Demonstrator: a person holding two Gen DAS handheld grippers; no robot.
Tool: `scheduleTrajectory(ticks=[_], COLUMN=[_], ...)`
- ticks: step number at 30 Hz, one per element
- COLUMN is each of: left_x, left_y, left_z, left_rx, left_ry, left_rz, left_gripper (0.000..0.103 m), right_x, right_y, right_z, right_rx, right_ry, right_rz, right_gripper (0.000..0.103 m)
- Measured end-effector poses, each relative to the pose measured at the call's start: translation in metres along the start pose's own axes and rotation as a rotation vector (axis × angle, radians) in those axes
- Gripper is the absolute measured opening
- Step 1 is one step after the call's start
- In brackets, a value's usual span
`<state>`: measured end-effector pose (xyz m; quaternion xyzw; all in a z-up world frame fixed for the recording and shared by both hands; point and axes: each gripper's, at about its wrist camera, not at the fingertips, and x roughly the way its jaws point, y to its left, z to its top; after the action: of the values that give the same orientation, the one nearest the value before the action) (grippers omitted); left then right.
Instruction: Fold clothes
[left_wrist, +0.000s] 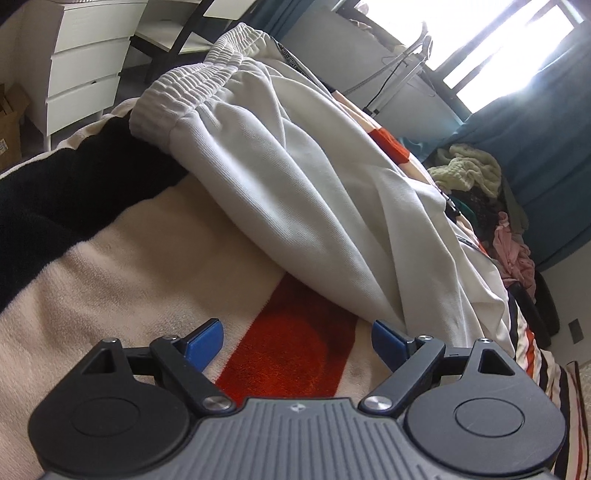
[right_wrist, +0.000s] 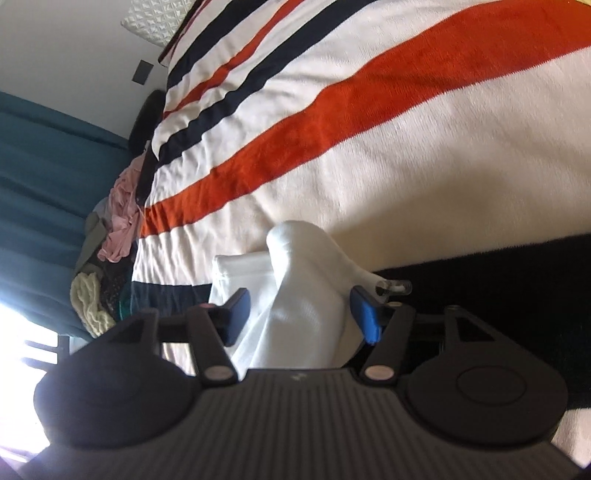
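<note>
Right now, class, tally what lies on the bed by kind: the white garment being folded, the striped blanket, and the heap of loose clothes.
White garment: 1
Striped blanket: 1
Heap of loose clothes: 1
Total: 3

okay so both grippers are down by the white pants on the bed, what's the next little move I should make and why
Probably close the right gripper on the white pants. In the right wrist view its jaws stand open with a raised fold of the white fabric between them, not yet pinched. The left gripper is also open, over bare striped blanket with the pants' edge just beside one finger, so it likely needs to shift before it can grab.
</note>
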<state>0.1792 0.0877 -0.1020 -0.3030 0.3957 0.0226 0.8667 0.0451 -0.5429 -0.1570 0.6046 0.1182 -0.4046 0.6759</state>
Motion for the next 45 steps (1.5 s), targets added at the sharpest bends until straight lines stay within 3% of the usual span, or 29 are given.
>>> scheduleTrajectory(ticks=[3,5,9,13,15,17,24,32,36,39,42,45], left_x=[0.002,0.003,0.005,0.005,0.006,0.007,0.003,0.003,0.001,0.000,0.000,0.000], left_y=[-0.006,-0.008,-0.005,0.004,0.005,0.004,0.012,0.005,0.009,0.013,0.016,0.017], left_z=[-0.002,-0.002,-0.001,0.000,0.000,0.001,0.010,0.011,0.011,0.012,0.014,0.015], left_rx=[0.031,0.040,0.007,-0.042,-0.048,-0.055,-0.140,-0.123,-0.141,-0.156,-0.165,-0.161], left_ry=[0.008,0.012,0.021,0.032,0.033,0.035,0.039,0.040,0.043,0.044,0.041,0.036], left_rz=[-0.007,-0.011,-0.018,-0.036,-0.039,-0.047,-0.148,-0.188,-0.196,-0.198,-0.196,-0.186], left_gripper=[0.090,0.091,0.091,0.091,0.091,0.091,0.091,0.092,0.093,0.093,0.093,0.093], right_x=[0.001,0.006,0.015,0.020,0.020,0.023,0.006,-0.026,-0.014,0.022,0.049,0.050], right_y=[0.006,0.007,0.002,-0.007,-0.006,0.000,0.068,0.138,0.113,0.069,0.026,0.018], right_z=[-0.003,-0.005,-0.008,-0.008,-0.007,-0.005,0.025,0.066,0.069,0.063,0.060,0.053], right_rx=[-0.048,-0.057,-0.021,0.045,0.034,-0.019,-0.149,-0.289,-0.408,-0.489,-0.416,-0.441], right_ry=[0.007,0.021,0.029,0.031,0.014,-0.001,-0.045,-0.139,-0.176,-0.113,-0.006,0.007], right_rz=[-0.025,-0.024,-0.033,0.011,0.025,0.024,0.255,0.527,0.409,0.191,0.050,0.027], right_gripper=[0.069,0.078,0.079,0.077,0.061,0.015,0.009,0.008,0.008,0.008,0.008,0.011])
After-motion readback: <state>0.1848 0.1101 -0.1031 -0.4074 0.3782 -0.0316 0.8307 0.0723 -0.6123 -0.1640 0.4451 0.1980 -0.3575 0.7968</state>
